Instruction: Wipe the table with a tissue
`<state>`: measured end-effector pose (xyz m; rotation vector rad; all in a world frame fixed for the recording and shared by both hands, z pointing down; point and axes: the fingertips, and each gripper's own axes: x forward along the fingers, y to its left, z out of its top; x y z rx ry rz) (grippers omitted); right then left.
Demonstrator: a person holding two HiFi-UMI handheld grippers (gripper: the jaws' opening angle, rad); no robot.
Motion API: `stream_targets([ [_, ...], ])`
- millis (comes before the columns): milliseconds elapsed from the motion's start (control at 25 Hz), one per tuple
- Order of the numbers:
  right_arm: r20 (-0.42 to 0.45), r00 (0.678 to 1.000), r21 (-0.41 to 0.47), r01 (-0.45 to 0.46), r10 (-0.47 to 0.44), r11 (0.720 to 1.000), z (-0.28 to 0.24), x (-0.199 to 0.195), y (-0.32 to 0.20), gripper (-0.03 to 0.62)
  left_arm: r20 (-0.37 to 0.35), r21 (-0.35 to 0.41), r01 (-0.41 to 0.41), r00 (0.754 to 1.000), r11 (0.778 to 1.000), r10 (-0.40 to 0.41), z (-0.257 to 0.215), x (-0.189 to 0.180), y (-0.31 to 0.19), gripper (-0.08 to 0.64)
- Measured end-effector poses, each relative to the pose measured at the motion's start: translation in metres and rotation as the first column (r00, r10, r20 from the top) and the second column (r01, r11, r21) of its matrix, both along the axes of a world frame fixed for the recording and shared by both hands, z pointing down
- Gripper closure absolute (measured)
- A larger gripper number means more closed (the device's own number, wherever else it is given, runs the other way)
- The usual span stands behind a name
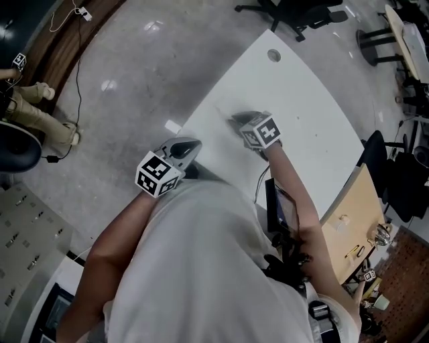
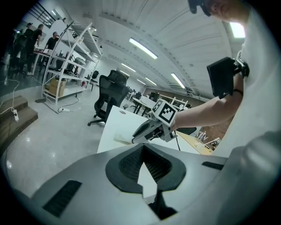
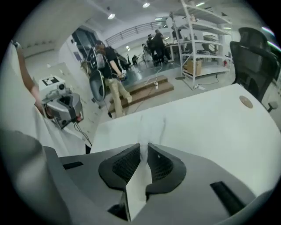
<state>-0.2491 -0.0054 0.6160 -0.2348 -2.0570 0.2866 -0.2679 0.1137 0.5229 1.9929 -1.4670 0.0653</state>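
Worktop (image 1: pixel 315 107): broad open surface, passable throughout. Obstacles: grommet hole (image 1: pixel 273 55) near far corner; office chair (image 1: pixel 298 13) beyond far edge.

Items counted: one white desk (image 1: pixel 305 100) with one round hole (image 1: pixel 273 55); one tissue (image 3: pixel 143 151); two grippers, namely left gripper (image 1: pixel 192 144) and right gripper (image 1: pixel 238 120); two marker cubes (image 1: pixel 159 174), one per gripper; one wooden desk (image 1: pixel 348 214) alongside.

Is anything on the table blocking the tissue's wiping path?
Nothing visible does. The right tool grips the tissue, which lies against the white table. The surface beyond is bare except a round cable hole near the far corner. The left tool is off to the side.
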Motion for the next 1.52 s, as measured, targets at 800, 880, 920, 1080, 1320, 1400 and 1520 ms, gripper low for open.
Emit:
stream_targets([
  [800,0.276,0.623,-0.41,-0.612,0.732,0.676,-0.072,0.157,-0.036,0.532,0.022,0.031,-0.384,0.923,0.923,0.383,-0.012,0.082,-0.067,0.555],
  [880,0.272,0.585,-0.398,-0.654,0.764,0.643,-0.073,0.175,-0.042,0.532,0.029,0.035,-0.425,0.905,0.904,0.424,-0.019,0.092,-0.082,0.555],
  [920,0.27,0.578,-0.383,-0.67,0.77,0.636,-0.073,0.186,-0.047,0.532,0.028,0.037,-0.435,0.901,0.9,0.434,-0.021,0.102,-0.09,0.555],
  [1080,0.279,0.585,-0.318,-0.692,0.761,0.648,-0.072,0.221,-0.066,0.532,0.028,0.027,-0.442,0.897,0.897,0.441,-0.02,0.142,-0.102,0.555],
  [1320,0.284,0.514,-0.283,-0.762,0.81,0.583,-0.064,0.285,-0.085,0.532,0.053,-0.006,-0.506,0.861,0.862,0.506,-0.022,0.196,-0.113,0.555],
  [1400,0.277,0.476,-0.29,-0.787,0.835,0.545,-0.06,0.303,-0.093,0.532,0.07,-0.007,-0.514,0.856,0.858,0.513,-0.027,0.203,-0.123,0.555],
  [1520,0.273,0.419,-0.304,-0.816,0.866,0.491,-0.056,0.332,-0.106,0.532,0.084,-0.008,-0.514,0.855,0.858,0.512,-0.033,0.215,-0.139,0.555],
])
